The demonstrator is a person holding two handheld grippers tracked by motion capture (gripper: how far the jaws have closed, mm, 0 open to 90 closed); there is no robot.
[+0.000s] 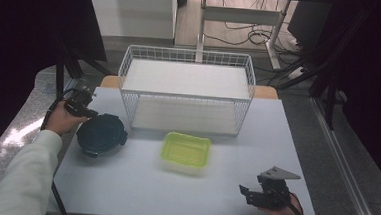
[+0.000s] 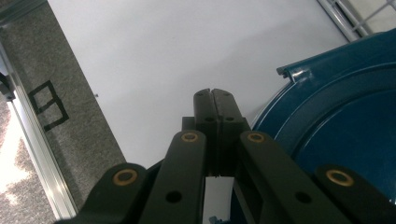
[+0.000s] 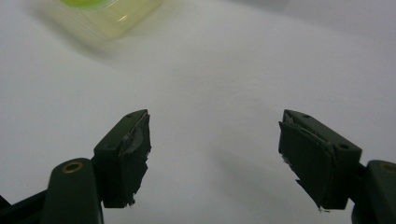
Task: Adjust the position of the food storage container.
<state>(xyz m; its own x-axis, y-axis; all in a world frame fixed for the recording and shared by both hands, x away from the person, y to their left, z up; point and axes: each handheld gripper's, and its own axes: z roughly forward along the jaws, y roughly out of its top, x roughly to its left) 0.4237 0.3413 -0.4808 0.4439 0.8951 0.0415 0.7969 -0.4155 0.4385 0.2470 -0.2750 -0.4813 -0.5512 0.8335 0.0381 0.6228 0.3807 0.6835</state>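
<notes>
A round dark-blue lidded container [image 1: 101,133] sits at the table's left; its glossy lid [image 2: 345,121] fills the right side of the left gripper view. My left gripper [image 1: 89,112] hovers at the container's upper-left rim, jaws pressed together with nothing between them [image 2: 215,95]. A yellow-green rectangular container [image 1: 186,151] lies at the table's middle, and its corner [image 3: 112,16] shows at the top left of the right gripper view. My right gripper [image 1: 252,195] rests near the front right edge, jaws wide apart and empty [image 3: 215,140].
A white wire two-shelf basket [image 1: 187,90] stands at the back of the white table [image 1: 232,205]. The table's left edge and grey floor with a black tape mark [image 2: 49,105] lie beside my left gripper.
</notes>
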